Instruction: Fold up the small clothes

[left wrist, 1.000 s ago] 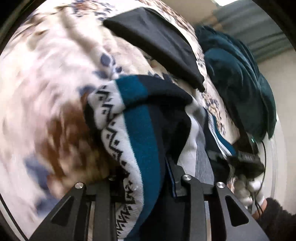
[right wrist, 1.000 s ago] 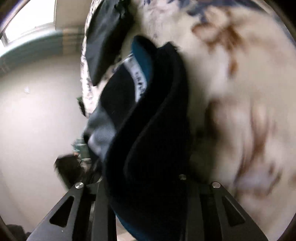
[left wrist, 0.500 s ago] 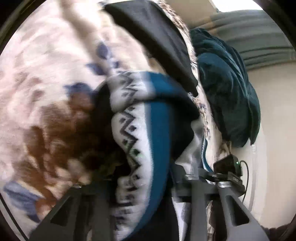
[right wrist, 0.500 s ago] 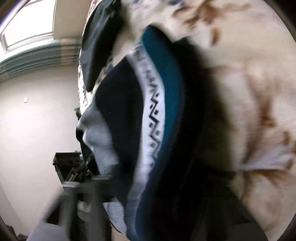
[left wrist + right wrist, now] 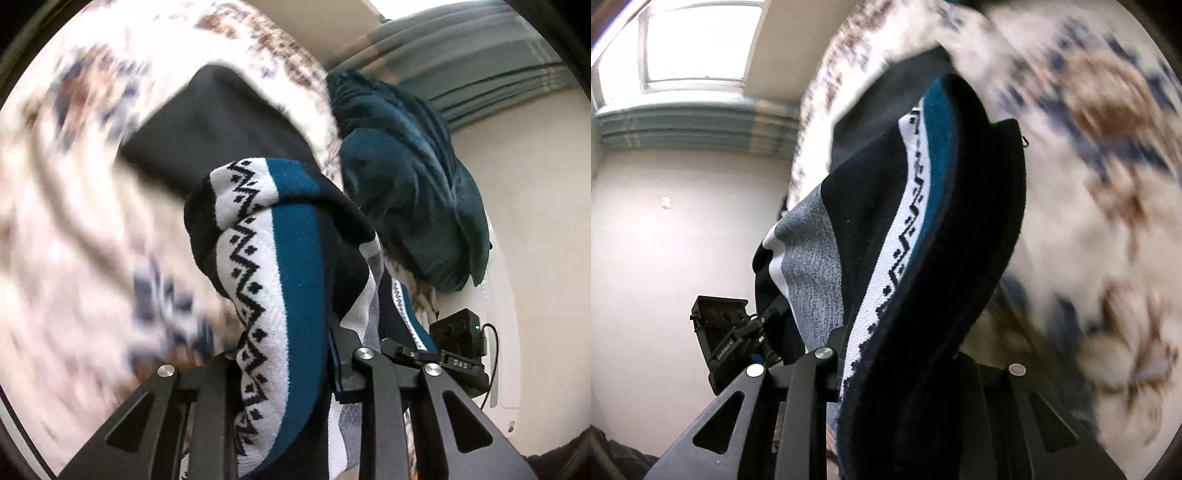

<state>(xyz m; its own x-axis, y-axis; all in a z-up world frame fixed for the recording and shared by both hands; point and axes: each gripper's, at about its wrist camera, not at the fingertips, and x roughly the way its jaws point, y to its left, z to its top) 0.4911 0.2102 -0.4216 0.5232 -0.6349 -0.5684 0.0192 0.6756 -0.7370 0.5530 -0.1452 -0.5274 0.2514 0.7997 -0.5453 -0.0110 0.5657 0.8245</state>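
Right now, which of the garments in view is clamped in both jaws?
The patterned knit garment, striped teal, white and navy with zigzags. The plain black garment and teal garment lie beyond it, ungripped.

A big blanket [image 5: 1089, 229] with brown and blue flowers fills one side. The wall [image 5: 672, 258] is plain and pale. A bright window [image 5: 701, 40] sits up high, with striped blue curtains [image 5: 683, 127] under it.
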